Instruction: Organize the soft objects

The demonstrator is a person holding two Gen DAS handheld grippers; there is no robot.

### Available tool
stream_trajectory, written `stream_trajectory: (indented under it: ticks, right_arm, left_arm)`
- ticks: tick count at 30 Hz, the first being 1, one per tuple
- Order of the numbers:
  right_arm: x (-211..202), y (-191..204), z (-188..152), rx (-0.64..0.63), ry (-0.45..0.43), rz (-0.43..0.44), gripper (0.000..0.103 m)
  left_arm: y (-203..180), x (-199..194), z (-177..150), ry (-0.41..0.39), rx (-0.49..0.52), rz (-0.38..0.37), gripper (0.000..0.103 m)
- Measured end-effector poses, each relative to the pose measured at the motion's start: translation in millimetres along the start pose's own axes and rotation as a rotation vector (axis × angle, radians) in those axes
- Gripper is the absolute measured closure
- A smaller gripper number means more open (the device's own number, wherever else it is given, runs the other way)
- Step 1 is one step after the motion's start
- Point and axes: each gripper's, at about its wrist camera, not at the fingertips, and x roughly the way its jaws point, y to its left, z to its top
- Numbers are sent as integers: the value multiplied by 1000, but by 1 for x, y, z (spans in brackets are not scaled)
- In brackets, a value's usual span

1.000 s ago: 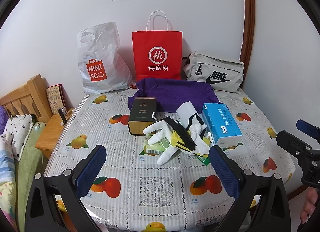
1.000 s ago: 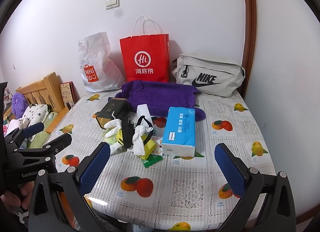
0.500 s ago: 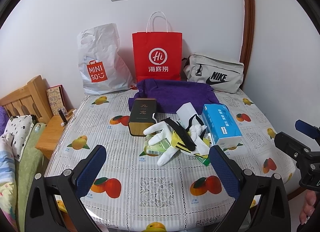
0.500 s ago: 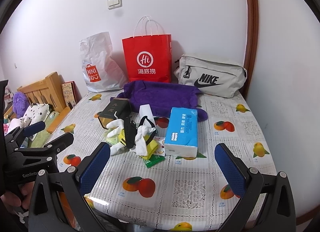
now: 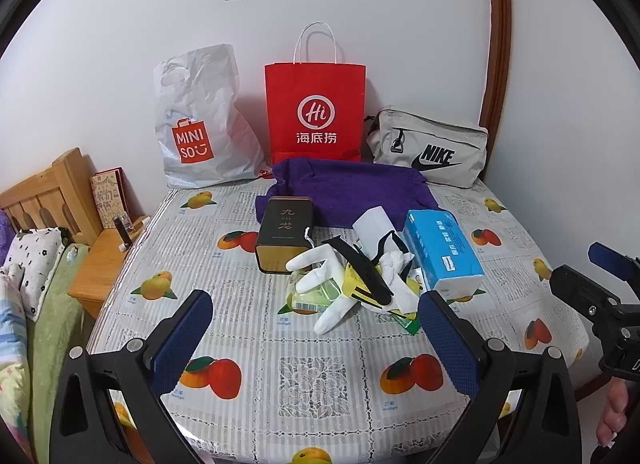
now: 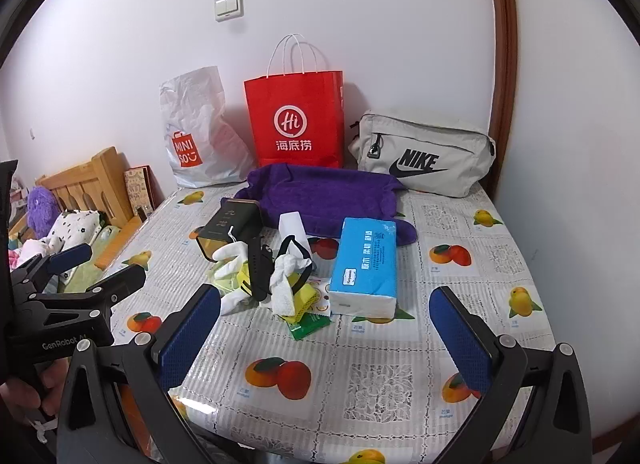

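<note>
Both claws, left gripper [image 5: 312, 328] and right gripper [image 6: 324, 324], are gaping wide open, holding nothing. The white glove [image 5: 320, 272], lying mid-tabletop [image 5: 312, 380], looks floppy and light; pinching its cuff seems best.

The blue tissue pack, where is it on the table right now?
In both wrist views the blue tissue pack lies right of centre on the table, just right of the white glove pile and in front of the purple cloth.
</note>
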Motion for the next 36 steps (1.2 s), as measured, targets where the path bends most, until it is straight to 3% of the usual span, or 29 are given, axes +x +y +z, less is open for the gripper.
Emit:
stream_trajectory:
  ticks: [8,14,30,36]
  right_arm:
    - [8,-4,4,8,-7,-13,0]
    - [29,-14,0,46,46,33,0]
    - [108,-37,-22,85,179,49,0]
    - [129,-44,-28,99,214,48,0]
  left_arm:
    - [4,10,1,20,-15,-48,0]
    - [10,33,-5,54,-32,-45,0]
    - [9,132,-21,181,31,-14,0]
    - [22,165,-24,230,7,3,3]
